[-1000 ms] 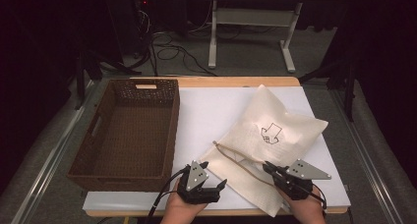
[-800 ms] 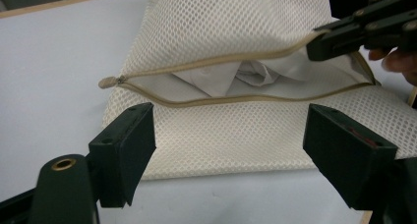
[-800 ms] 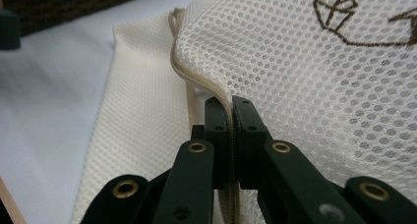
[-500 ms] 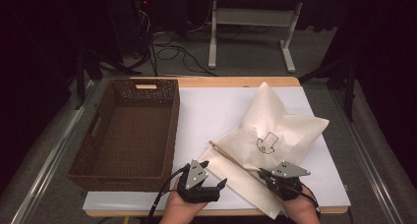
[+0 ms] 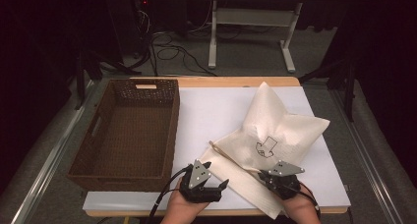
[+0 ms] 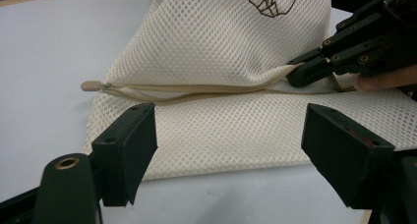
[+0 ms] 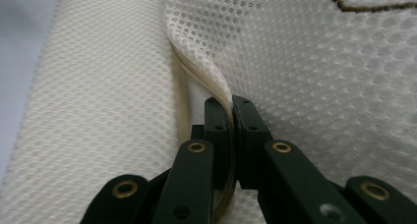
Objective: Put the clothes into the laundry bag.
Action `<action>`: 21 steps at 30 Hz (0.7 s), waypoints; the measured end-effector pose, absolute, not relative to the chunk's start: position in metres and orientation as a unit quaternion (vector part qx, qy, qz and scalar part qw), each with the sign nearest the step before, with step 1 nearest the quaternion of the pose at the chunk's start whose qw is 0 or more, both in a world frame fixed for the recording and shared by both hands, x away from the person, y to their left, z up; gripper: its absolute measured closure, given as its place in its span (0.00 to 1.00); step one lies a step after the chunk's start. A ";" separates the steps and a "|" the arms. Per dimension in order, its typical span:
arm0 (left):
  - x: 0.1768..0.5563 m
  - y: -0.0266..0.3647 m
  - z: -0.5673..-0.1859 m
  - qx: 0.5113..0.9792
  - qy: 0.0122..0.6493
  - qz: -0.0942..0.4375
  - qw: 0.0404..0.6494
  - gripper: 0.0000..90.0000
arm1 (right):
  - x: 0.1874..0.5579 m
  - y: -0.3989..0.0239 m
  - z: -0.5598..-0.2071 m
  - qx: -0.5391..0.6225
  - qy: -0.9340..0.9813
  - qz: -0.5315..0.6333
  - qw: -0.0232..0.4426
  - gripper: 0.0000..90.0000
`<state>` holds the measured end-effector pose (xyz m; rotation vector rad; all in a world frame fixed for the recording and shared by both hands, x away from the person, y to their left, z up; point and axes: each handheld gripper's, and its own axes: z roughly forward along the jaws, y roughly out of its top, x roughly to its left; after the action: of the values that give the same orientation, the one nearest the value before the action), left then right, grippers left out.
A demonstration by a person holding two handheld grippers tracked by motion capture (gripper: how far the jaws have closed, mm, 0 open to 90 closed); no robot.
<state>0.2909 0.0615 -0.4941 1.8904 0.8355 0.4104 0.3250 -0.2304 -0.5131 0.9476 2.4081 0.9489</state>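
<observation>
Currently my right gripper point(image 7: 230, 135) has its fingers clamped on the zipper edge of the cream mesh laundry bag point(image 5: 275, 135), which lies on the white surface point(image 5: 216, 111) beside the wicker basket point(image 5: 130, 130). Left gripper point(image 6: 226, 150) fingers apart, just short of the bag.

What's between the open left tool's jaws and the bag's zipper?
Just mesh: the lower flap of the bag lies between the left tool and the zipper, seen in the left gripper view.
</observation>
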 end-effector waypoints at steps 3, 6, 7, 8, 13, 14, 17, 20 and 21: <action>0.291 0.062 -0.494 0.778 0.347 0.167 0.497 0.24 | 0.331 -0.240 -0.512 0.353 0.851 0.331 0.203 0.97; 0.290 0.061 -0.494 0.778 0.345 0.166 0.497 0.24 | 0.337 -0.251 -0.512 0.372 0.843 0.331 0.206 0.97; 0.289 0.061 -0.493 0.778 0.344 0.167 0.498 0.24 | 0.337 -0.253 -0.512 0.374 0.841 0.331 0.207 0.97; 0.289 0.061 -0.493 0.779 0.342 0.167 0.498 0.24 | 0.337 -0.256 -0.512 0.379 0.839 0.331 0.207 0.97; 0.292 0.059 -0.494 0.778 0.343 0.166 0.499 0.25 | 0.333 -0.254 -0.511 0.376 0.838 0.341 0.199 0.97; 0.292 0.059 -0.494 0.779 0.343 0.165 0.498 0.25 | 0.332 -0.252 -0.511 0.373 0.839 0.345 0.195 0.96; 0.290 0.059 -0.494 0.777 0.342 0.170 0.500 0.25 | 0.328 -0.246 -0.510 0.359 0.844 0.347 0.196 0.95; 0.289 0.059 -0.492 0.773 0.342 0.173 0.506 0.27 | 0.324 -0.241 -0.509 0.344 0.850 0.344 0.201 0.94; 0.289 0.059 -0.492 0.773 0.342 0.173 0.506 0.27 | 0.324 -0.241 -0.509 0.344 0.850 0.344 0.201 0.94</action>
<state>0.2888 0.0593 -0.4922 1.8646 0.8257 0.4178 0.3243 -0.2414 -0.5088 0.9604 2.3751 0.9616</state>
